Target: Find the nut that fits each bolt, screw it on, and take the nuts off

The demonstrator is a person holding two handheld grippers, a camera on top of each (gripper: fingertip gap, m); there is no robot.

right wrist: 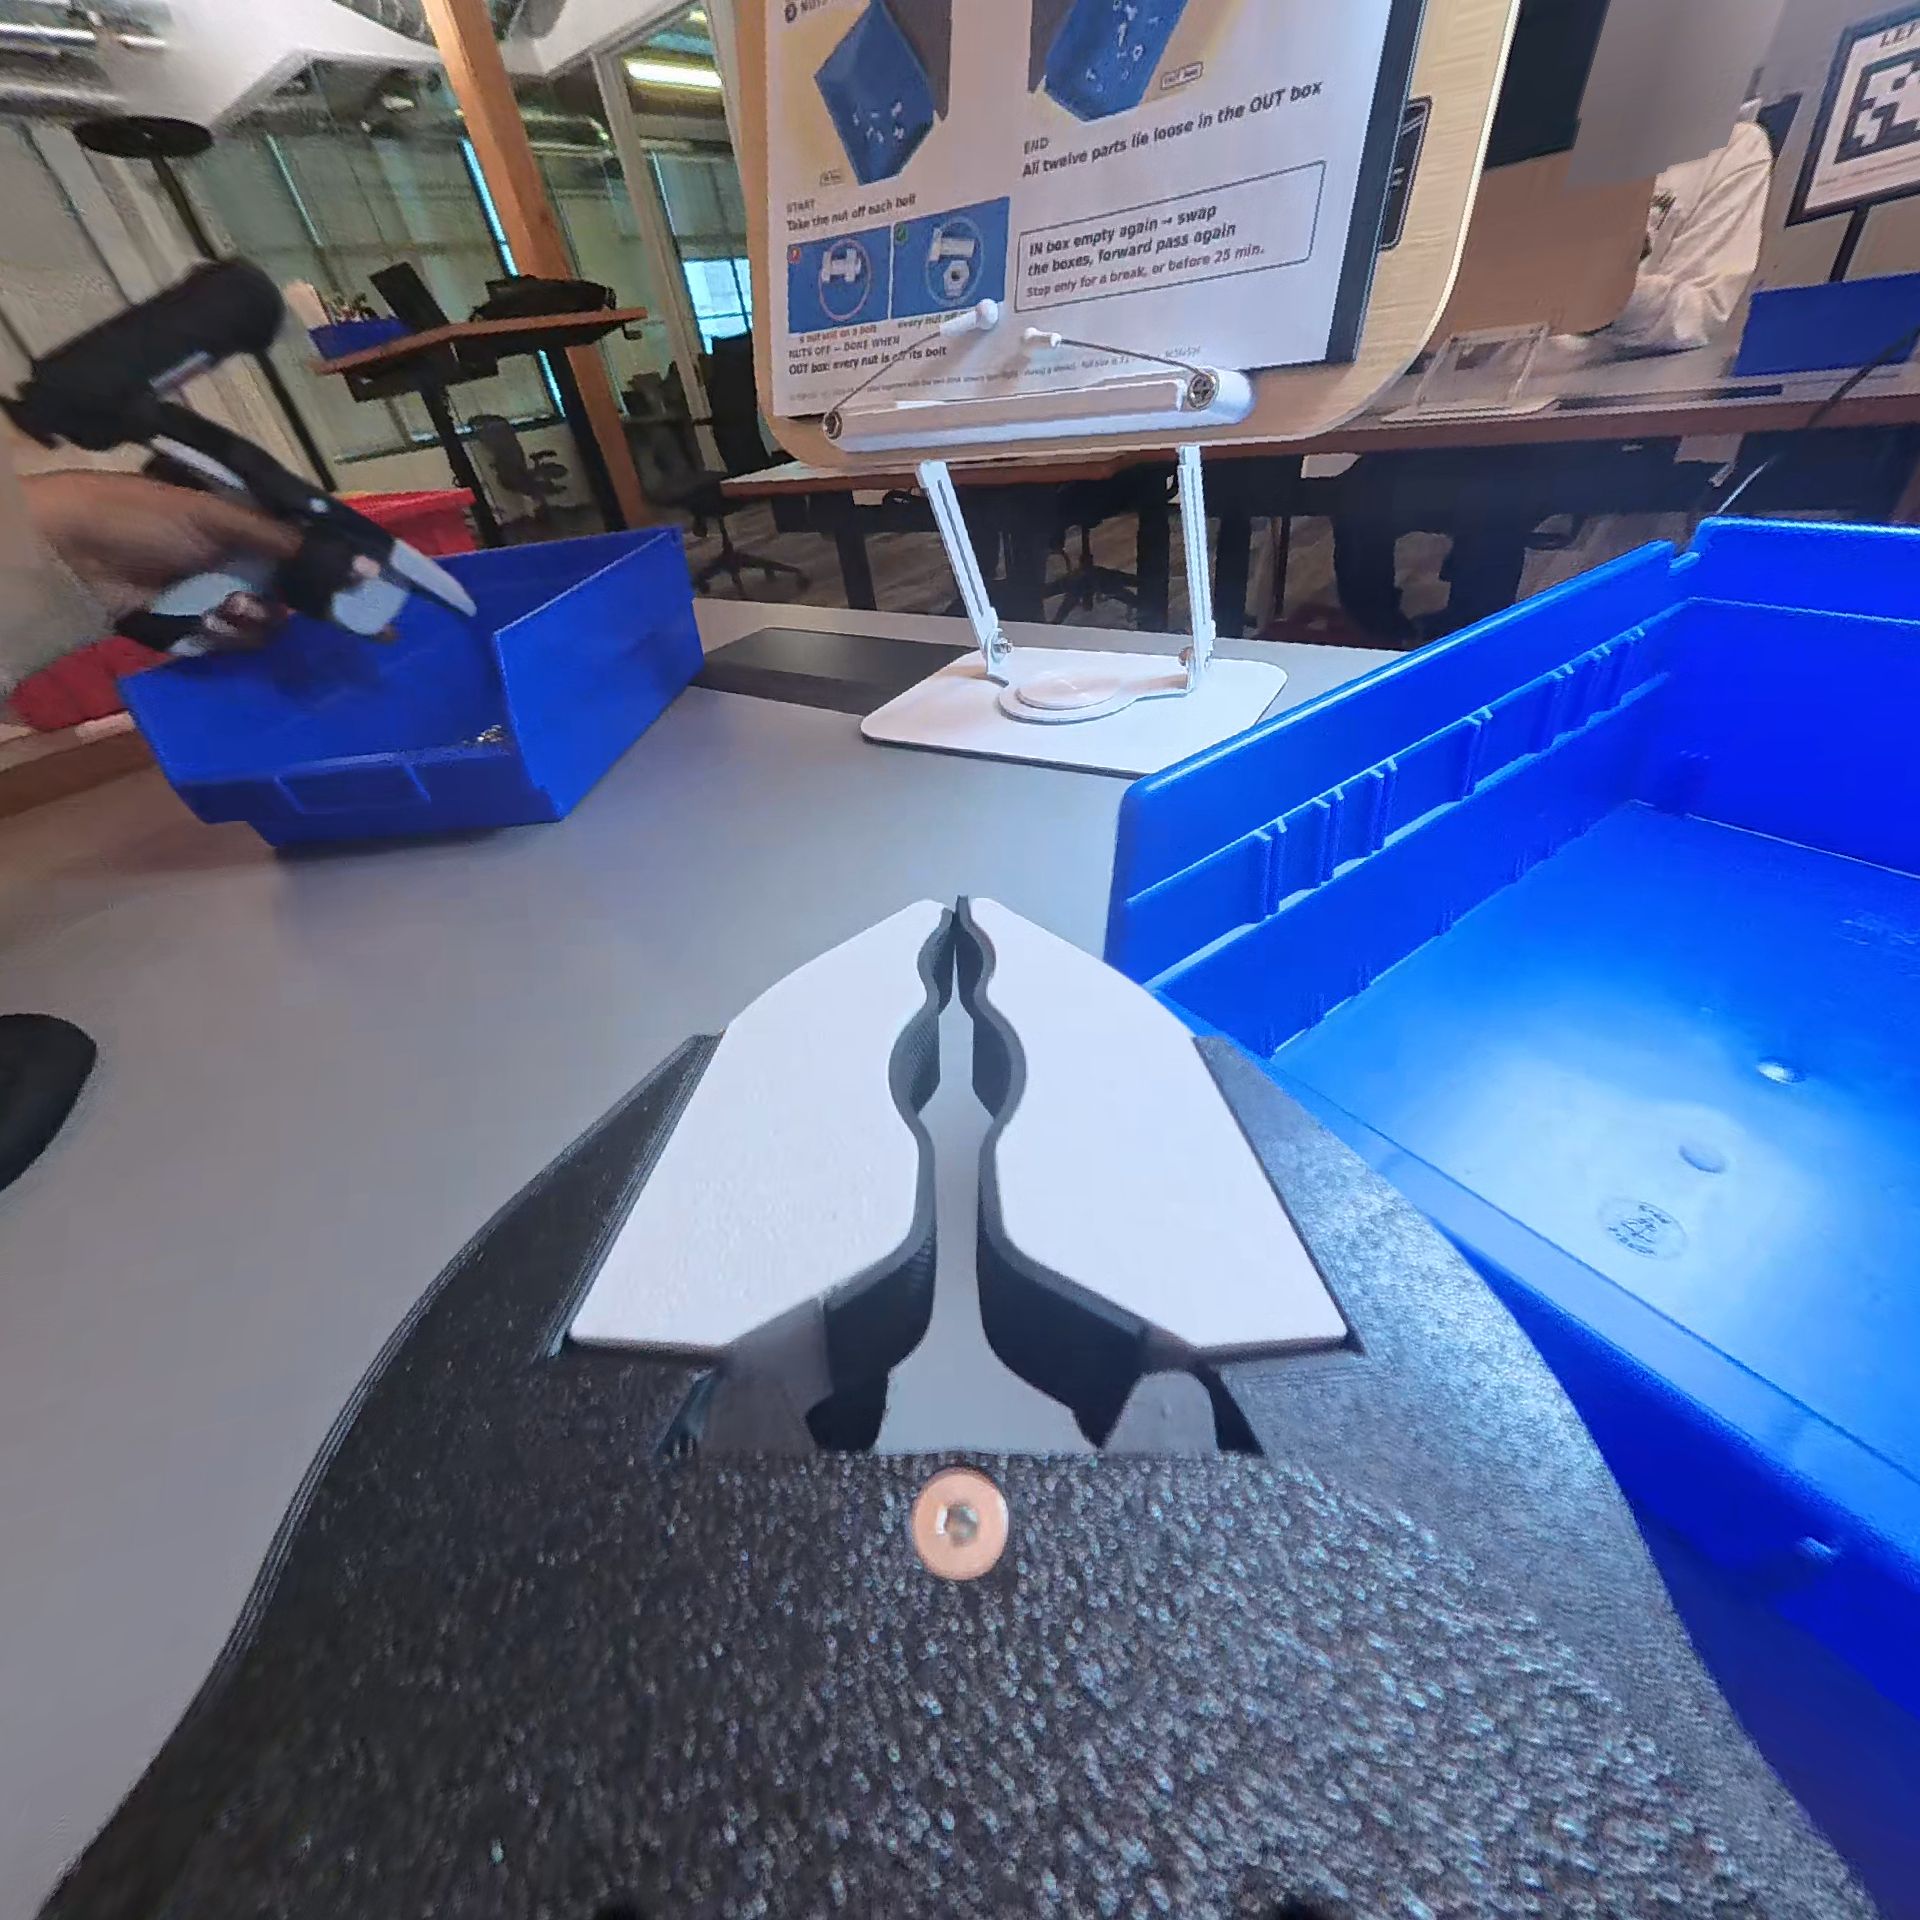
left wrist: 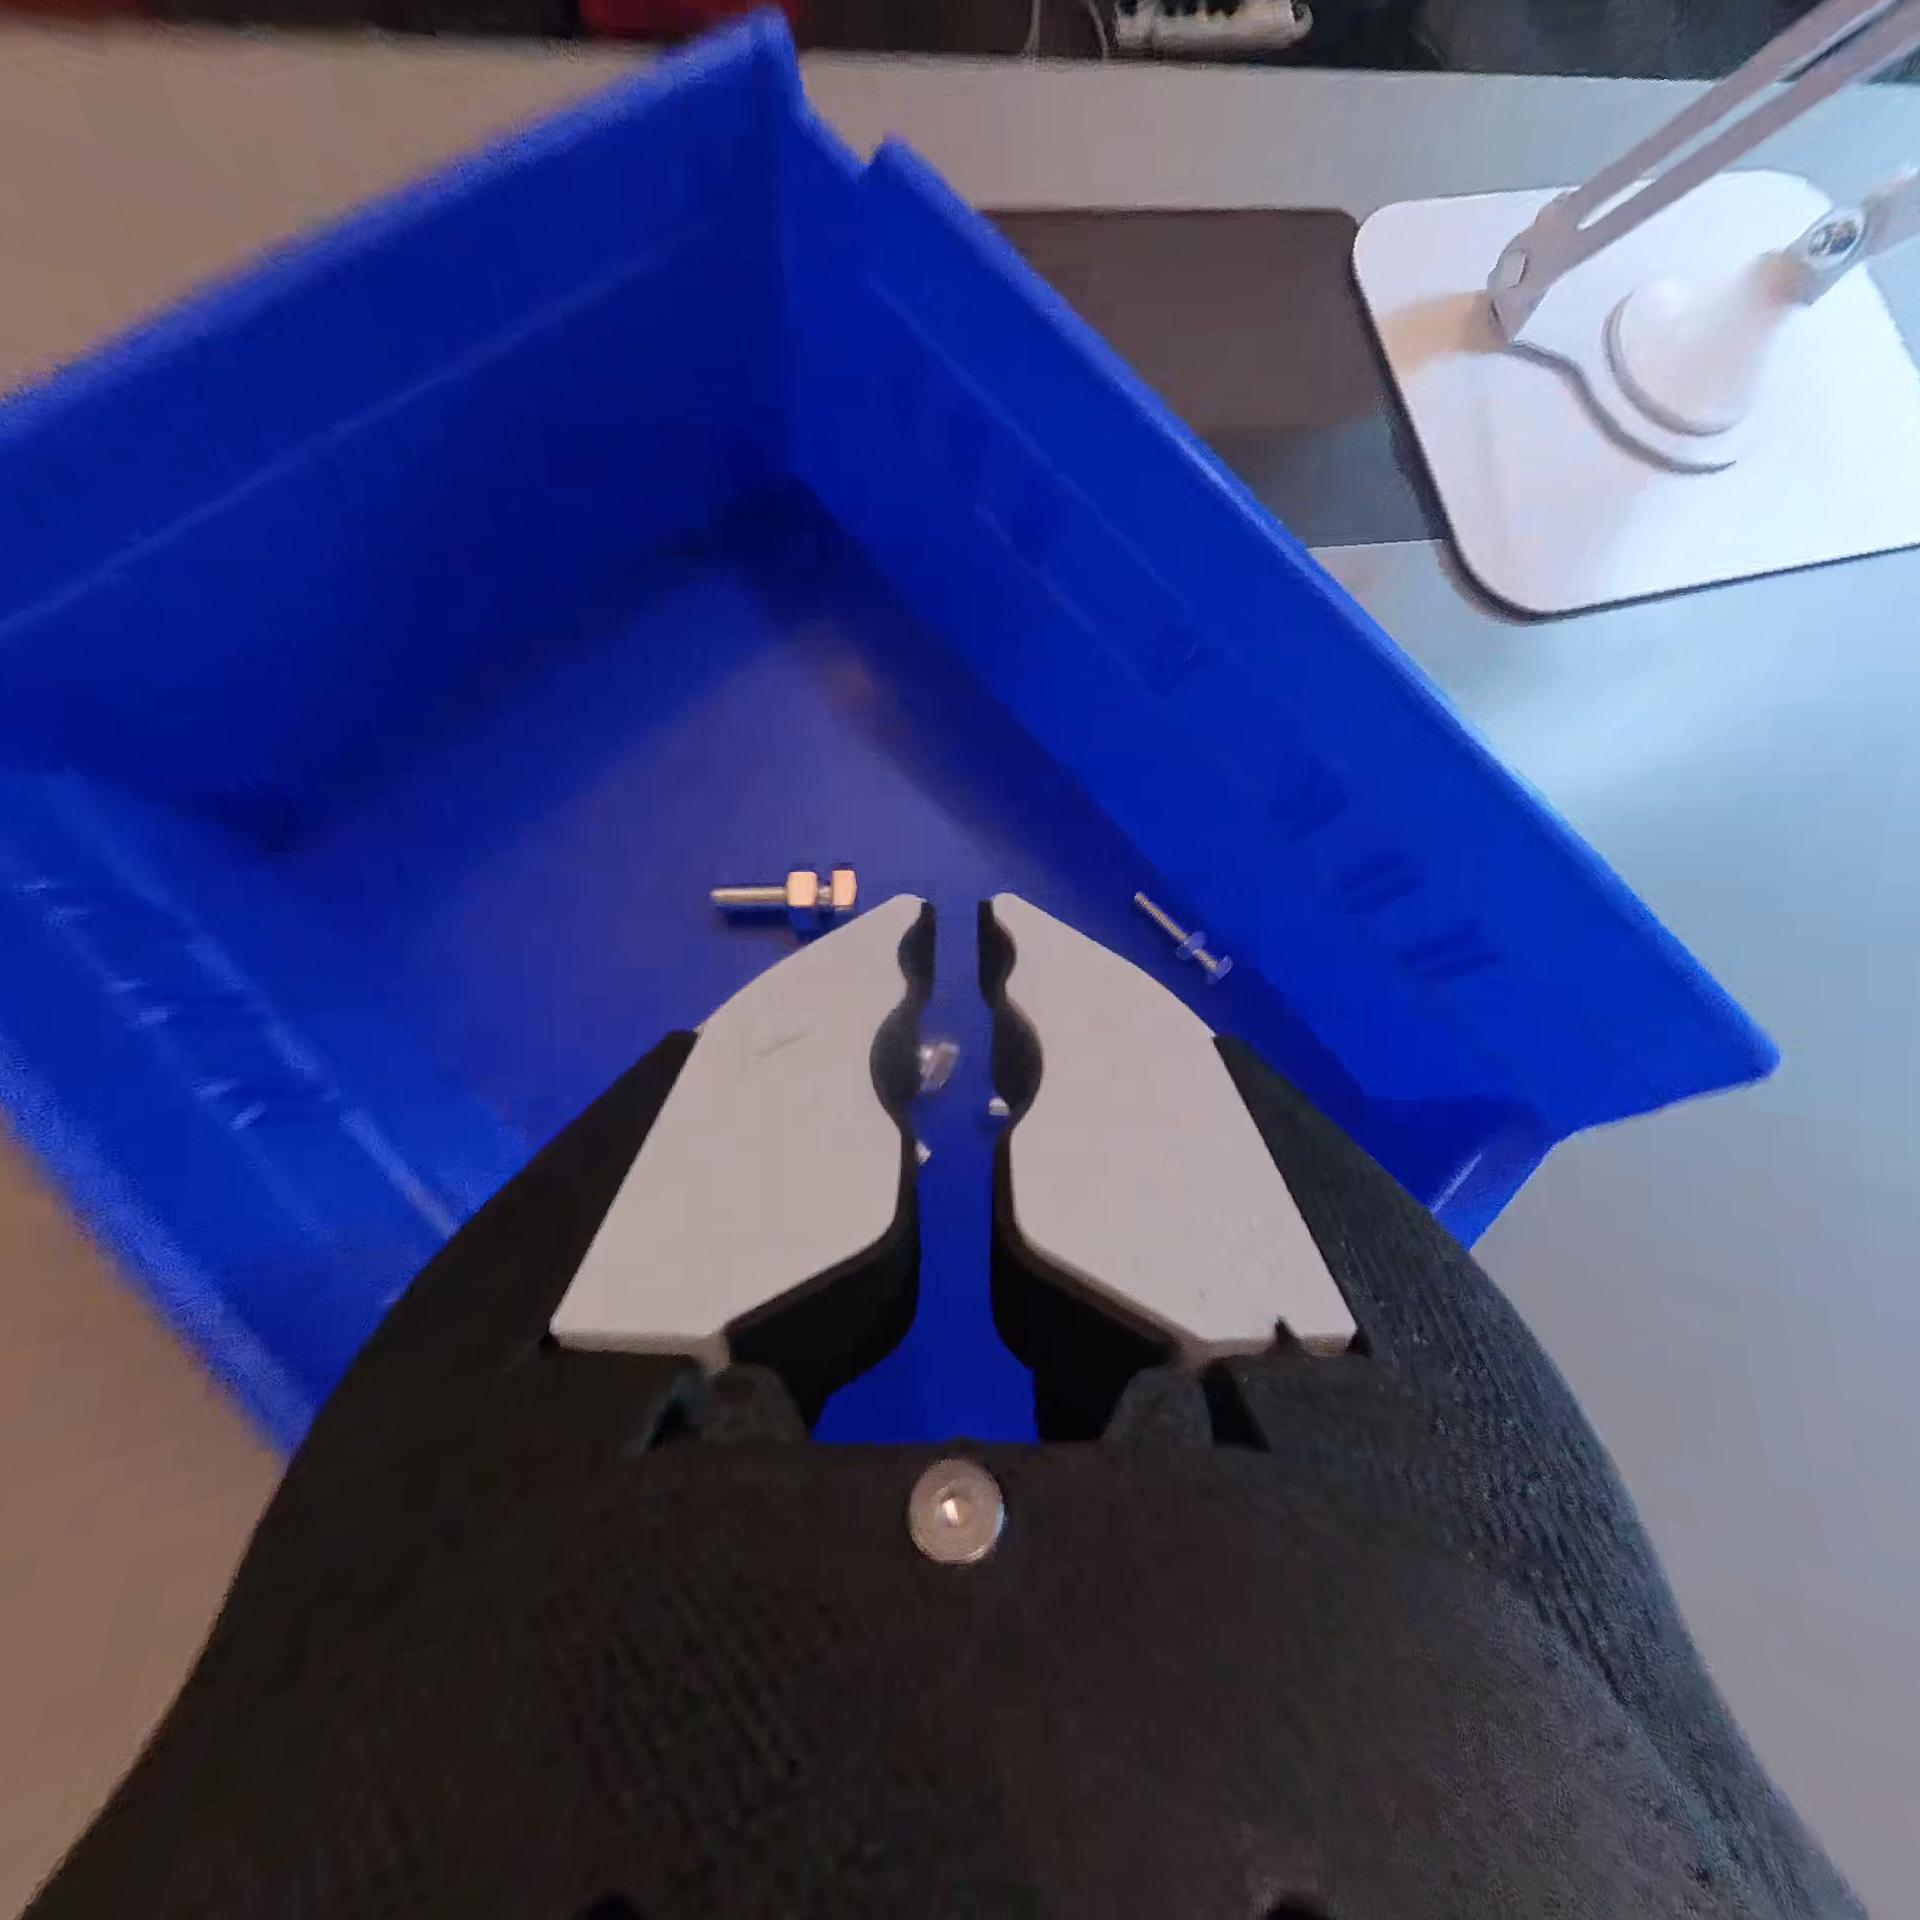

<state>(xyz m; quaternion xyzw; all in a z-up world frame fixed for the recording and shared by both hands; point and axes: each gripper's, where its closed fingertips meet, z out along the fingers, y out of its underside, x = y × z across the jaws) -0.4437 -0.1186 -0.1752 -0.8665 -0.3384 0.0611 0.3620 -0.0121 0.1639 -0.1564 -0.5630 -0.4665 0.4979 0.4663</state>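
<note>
- Left gripper (left wrist: 956, 914) hangs over the left blue bin (left wrist: 416, 582); fingers narrow, a slim gap, holding nothing.
- Bolt with nut (left wrist: 787, 894) lies on the bin floor just past the left fingertip; a thinner bolt (left wrist: 1182, 940) lies right, by the wall.
- Advice: spread the fingers first and come down square across the shank.
- Right gripper (right wrist: 956, 909) over the surface (right wrist: 416, 1039), fingers nearly touching, empty; second blue bin (right wrist: 1455, 831) to the right.
- Far: white stand (right wrist: 1075, 707).

i work at a grey table (right wrist: 520, 1039) in an open office. beyond it a wooden post (right wrist: 520, 208) rises before glass partitions (right wrist: 312, 208), with dark desks (right wrist: 478, 343) and office chairs (right wrist: 520, 468) behind. ceiling lights (right wrist: 675, 73) glow overhead.
</note>
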